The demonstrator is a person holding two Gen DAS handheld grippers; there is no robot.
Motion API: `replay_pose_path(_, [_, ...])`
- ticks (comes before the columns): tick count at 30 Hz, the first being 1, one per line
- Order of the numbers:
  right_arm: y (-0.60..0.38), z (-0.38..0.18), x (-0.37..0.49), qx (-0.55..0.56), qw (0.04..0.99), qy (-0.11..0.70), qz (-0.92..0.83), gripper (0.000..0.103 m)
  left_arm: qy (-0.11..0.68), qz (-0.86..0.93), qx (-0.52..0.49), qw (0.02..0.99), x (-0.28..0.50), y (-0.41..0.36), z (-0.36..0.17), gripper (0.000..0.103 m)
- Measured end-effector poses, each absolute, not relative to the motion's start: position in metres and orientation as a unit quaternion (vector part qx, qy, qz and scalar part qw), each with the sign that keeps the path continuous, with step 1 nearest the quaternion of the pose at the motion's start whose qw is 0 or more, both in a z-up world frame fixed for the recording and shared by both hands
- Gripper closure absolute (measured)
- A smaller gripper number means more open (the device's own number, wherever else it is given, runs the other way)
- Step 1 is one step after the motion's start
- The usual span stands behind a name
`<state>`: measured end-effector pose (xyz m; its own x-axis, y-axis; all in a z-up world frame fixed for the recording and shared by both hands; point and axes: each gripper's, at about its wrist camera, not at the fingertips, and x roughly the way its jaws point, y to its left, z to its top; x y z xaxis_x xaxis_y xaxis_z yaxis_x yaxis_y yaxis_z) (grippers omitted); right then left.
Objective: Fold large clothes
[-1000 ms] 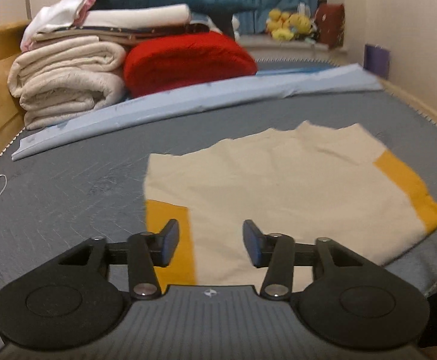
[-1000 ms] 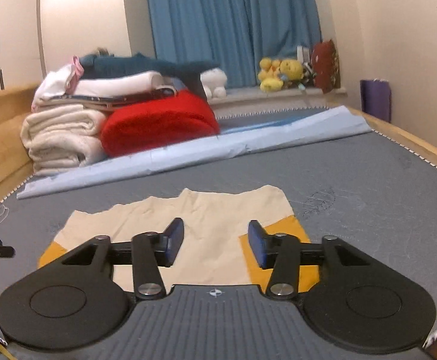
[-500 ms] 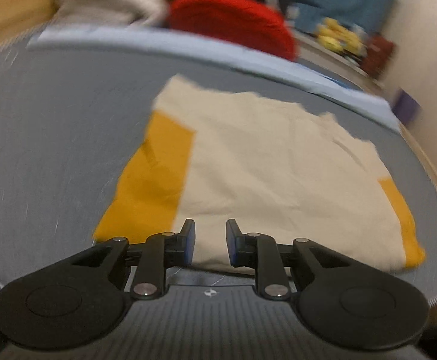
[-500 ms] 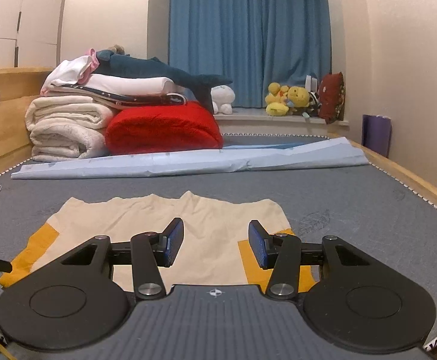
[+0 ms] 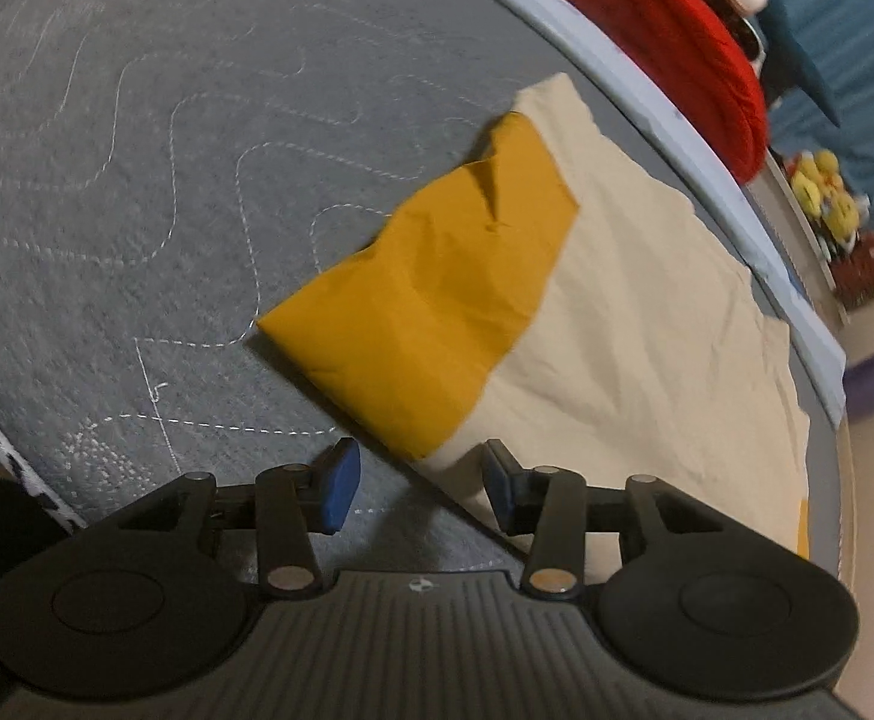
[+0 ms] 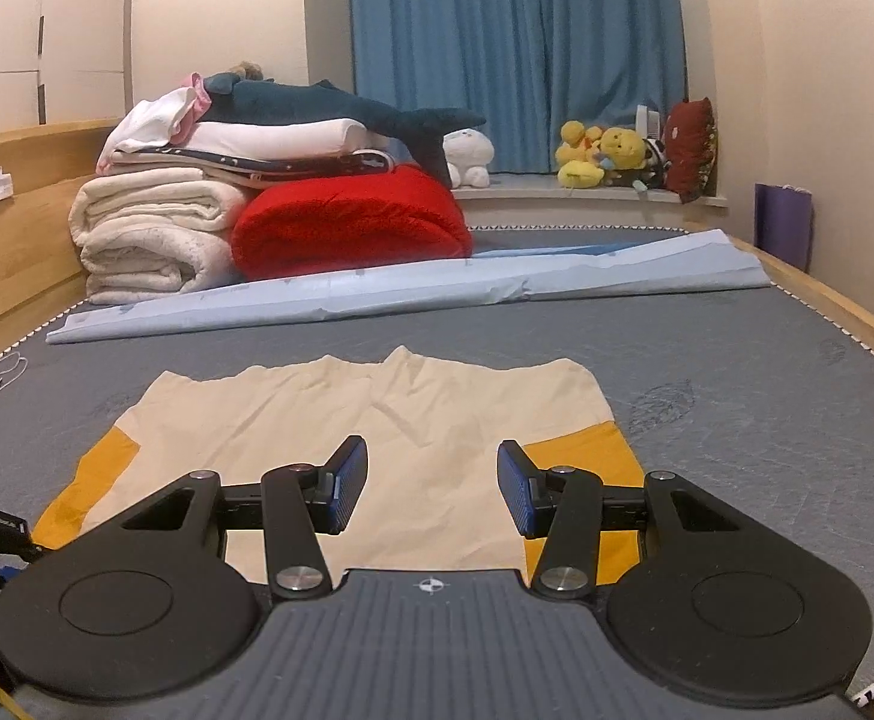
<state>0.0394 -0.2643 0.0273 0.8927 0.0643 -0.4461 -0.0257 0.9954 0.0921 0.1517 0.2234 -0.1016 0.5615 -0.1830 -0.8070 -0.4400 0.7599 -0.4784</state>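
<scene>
Swung down and rolled toward the mustard sleeve (image 5: 437, 300) since half a second ago: left gripper (image 5: 416, 483), fingers reopened wide, empty, straddling that sleeve's near corner. Barely moved: right gripper (image 6: 432, 489), spread open, nothing held, over the garment's near hem. Lies flat on grey quilted mattress (image 6: 737, 348): cream garment (image 6: 377, 420), creased, mustard sleeves both sides. Farther back: light blue sheet (image 6: 437, 291), red blanket (image 6: 347, 222), blue curtain (image 6: 515, 48).
</scene>
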Motion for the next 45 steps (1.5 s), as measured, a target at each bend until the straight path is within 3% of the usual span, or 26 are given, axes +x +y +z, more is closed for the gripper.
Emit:
replay_pose_path(5, [-0.267,0.026,0.042,0.049,0.97,0.236,0.027,0.053,0.417,0.093,-0.37,0.825,0.155,0.226,-0.116,0.046])
replay_pose_path(21, [-0.259,0.016,0.053,0.029,0.965,0.258,0.039,0.053,0.313,0.103,-0.472,0.818,0.182,0.236,-0.136,0.046])
replay_pose_path(22, [-0.256,0.015,0.054,0.025,0.964,0.26,0.042,0.053,0.316,0.101,-0.472,0.817,0.185,0.236,-0.135,0.054])
replay_pose_path(23, [-0.252,0.014,0.055,0.021,0.964,0.261,0.044,0.053,0.32,0.096,-0.47,0.817,0.188,0.237,-0.135,0.073])
replay_pose_path(26, [-0.239,0.012,0.061,0.013,0.962,0.267,0.052,0.053,0.331,0.087,-0.452,0.824,0.197,0.237,-0.125,0.082])
replay_pose_path(37, [-0.15,0.003,0.088,-0.012,0.955,0.277,0.106,0.054,0.339,0.056,-0.34,0.875,0.176,0.246,-0.02,0.087])
replay_pose_path(40, [-0.126,0.001,0.094,-0.009,0.95,0.285,0.126,0.061,0.348,0.064,-0.301,0.885,0.163,0.267,0.009,0.087])
replay_pose_path(41, [-0.117,0.0,0.095,-0.005,0.948,0.288,0.135,0.075,0.346,0.064,-0.283,0.892,0.16,0.274,0.02,0.087])
replay_pose_path(42, [-0.11,0.0,0.098,-0.001,0.945,0.292,0.146,0.081,0.345,0.063,-0.271,0.896,0.156,0.28,0.028,0.087])
replay_pose_path(45, [-0.08,-0.006,0.102,0.004,0.937,0.303,0.176,0.087,0.342,0.047,-0.235,0.909,0.153,0.295,0.043,0.086])
